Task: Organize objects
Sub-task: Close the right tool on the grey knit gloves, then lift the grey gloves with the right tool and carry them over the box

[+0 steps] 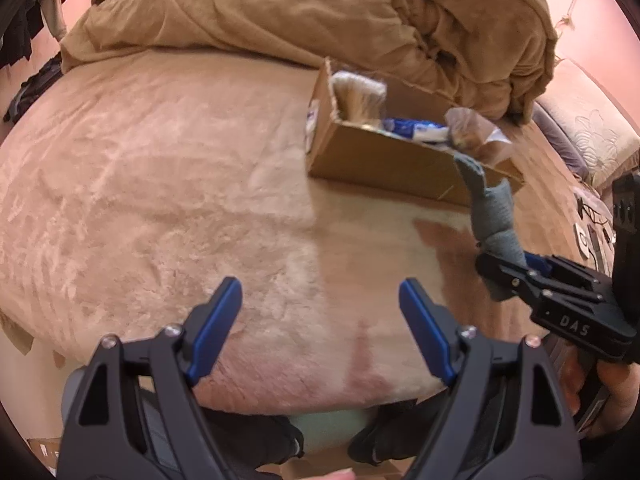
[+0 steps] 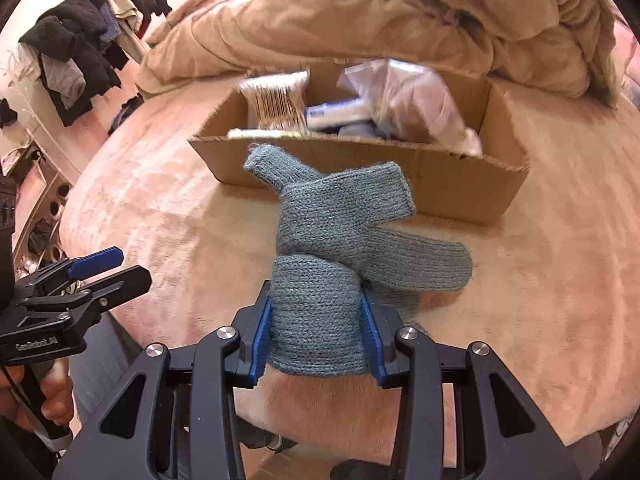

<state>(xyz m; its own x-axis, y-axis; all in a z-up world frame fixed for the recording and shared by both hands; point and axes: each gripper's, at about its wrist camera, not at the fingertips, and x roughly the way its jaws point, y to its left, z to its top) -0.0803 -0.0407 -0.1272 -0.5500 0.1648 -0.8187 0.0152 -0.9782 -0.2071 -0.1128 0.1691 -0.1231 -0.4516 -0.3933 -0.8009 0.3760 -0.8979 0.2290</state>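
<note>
My right gripper [image 2: 316,300] is shut on the cuff end of a grey-blue knitted glove pair [image 2: 340,216]. The glove fingers splay forward, low over the plush bed cover [image 2: 540,280] and just in front of an open cardboard box [image 2: 440,184]. The box holds a pack of thin sticks [image 2: 276,100], a blue-and-white tube [image 2: 340,114] and a crinkled plastic bag [image 2: 408,96]. In the left wrist view the gloves [image 1: 494,208] stick up from the right gripper [image 1: 504,268] beside the box [image 1: 380,160]. My left gripper [image 1: 320,286] stands open over the bed cover with nothing between its fingers.
A bunched tan duvet [image 1: 280,4] lies behind the box. Dark clothes [image 2: 80,52] hang on a rack at the far left. A hand [image 2: 52,396] holds the left gripper [image 2: 108,268]. Dark shoes [image 1: 260,440] stand at the bed's near edge.
</note>
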